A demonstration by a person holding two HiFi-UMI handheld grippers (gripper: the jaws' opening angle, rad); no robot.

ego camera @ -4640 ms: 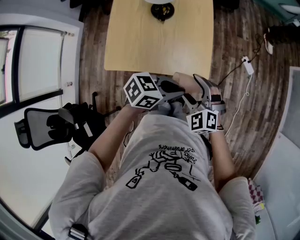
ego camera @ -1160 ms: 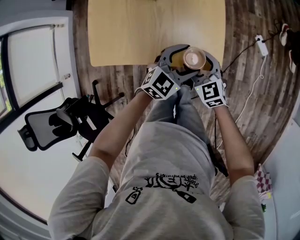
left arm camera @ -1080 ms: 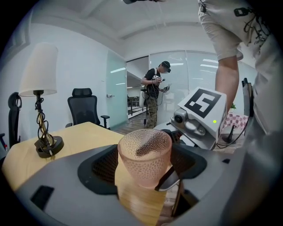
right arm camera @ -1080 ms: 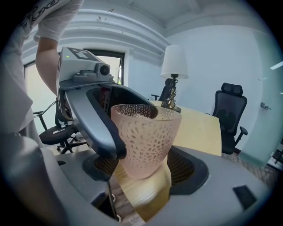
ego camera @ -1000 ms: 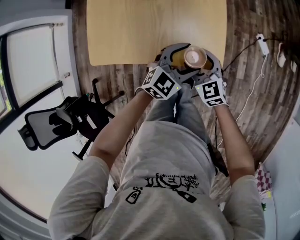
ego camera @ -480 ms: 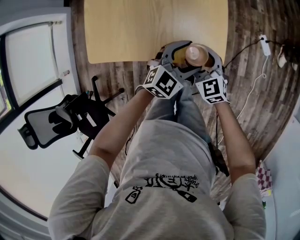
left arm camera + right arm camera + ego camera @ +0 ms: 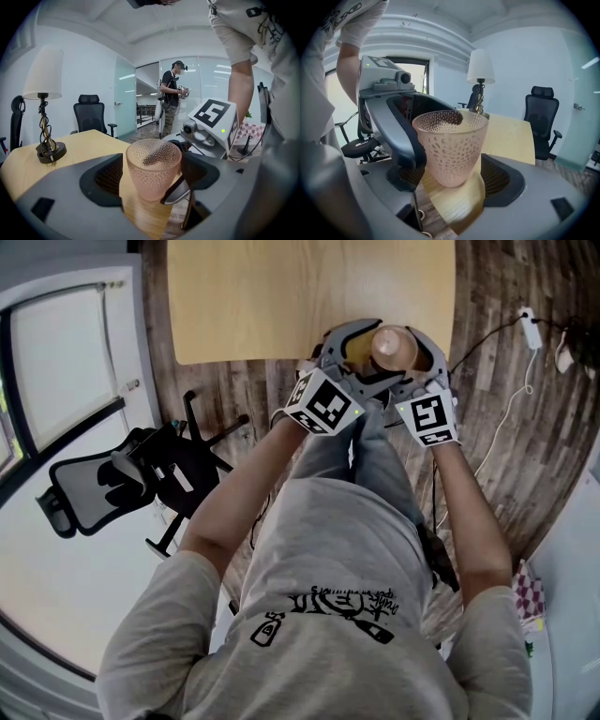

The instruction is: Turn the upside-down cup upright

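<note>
A pink dimpled glass cup (image 7: 394, 346) stands with its wide rim up, just inside the near edge of the wooden table (image 7: 281, 296). My left gripper (image 7: 361, 352) and right gripper (image 7: 417, 357) reach in from either side and both bracket it. In the left gripper view the cup (image 7: 152, 168) sits between the jaws of my left gripper (image 7: 152, 177), and wood shows between the left pad and the glass. In the right gripper view the cup (image 7: 451, 147) stands inside my right gripper (image 7: 452, 180), with a gap at the right pad. Each gripper's jaw crosses the other's view beside the cup.
A lamp (image 7: 44, 112) with a white shade stands farther back on the table. A black office chair (image 7: 103, 488) is on the floor to the left, and a power strip with its cable (image 7: 532, 326) lies to the right. Another person (image 7: 171, 98) stands in the distance.
Several seconds ago both grippers were near my body with no cup in sight. Over the last second the grippers and the cup have shifted slightly farther over the table edge.
</note>
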